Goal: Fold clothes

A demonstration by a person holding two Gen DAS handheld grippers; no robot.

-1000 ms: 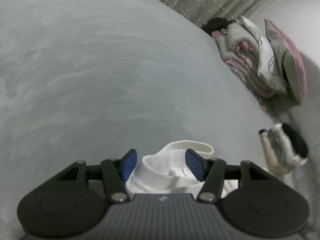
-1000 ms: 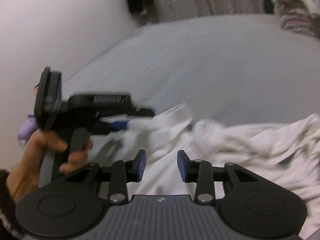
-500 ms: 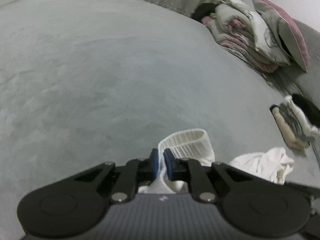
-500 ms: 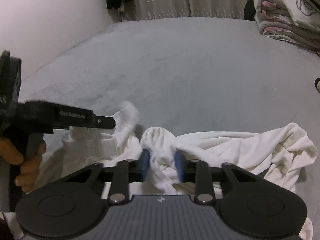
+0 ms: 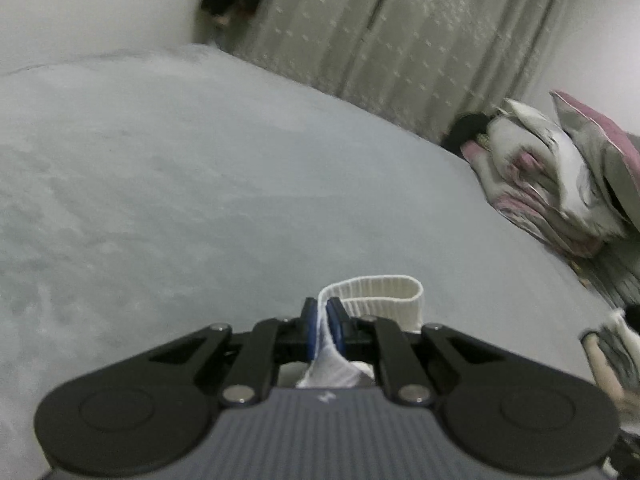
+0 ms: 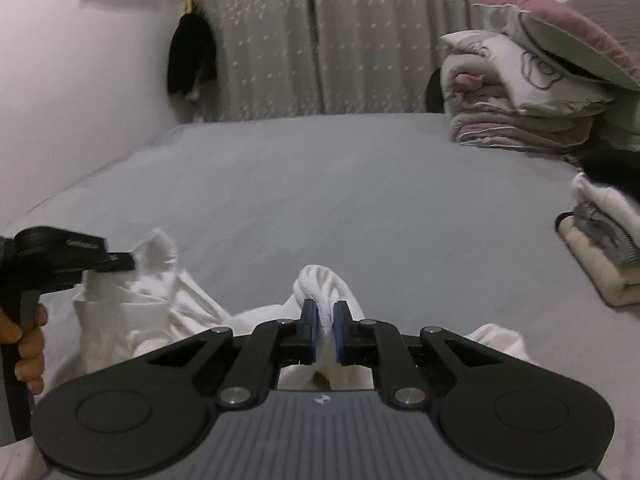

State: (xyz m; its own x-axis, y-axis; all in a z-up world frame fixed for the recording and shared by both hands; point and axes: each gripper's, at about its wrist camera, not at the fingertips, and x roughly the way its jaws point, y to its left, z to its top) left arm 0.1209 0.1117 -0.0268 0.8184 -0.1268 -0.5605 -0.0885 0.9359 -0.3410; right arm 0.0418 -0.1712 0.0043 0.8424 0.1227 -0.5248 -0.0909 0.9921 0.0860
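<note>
Grey bed surface (image 6: 360, 184) fills both views, backed by a patterned curtain (image 6: 320, 36) and a pale wall. White garment (image 6: 152, 312) lies crumpled at the near edge of the bed, partly lifted at two places; its ribbed cuff (image 5: 380, 298) stands up in a loop just past the left gripper. Fabric is bunched and creased, with no flat panel showing. Folded bedding and a pink-trimmed pillow (image 6: 532, 76) are stacked at the far right of the bed, well apart from the garment. A small pile of folded clothes (image 6: 600, 248) sits at the right edge, nearer. A dark item (image 6: 192, 60) hangs on the wall by the curtain. Nothing lies between the garment and the open bed beyond it. Left gripper (image 5: 322, 322) is clamped on a thin fold of the white fabric beside the cuff. Right gripper (image 6: 325, 330) has just been closing and its blue pads press a thicker ridge of the same garment. A hand (image 6: 24, 340) grips the left tool's handle
</note>
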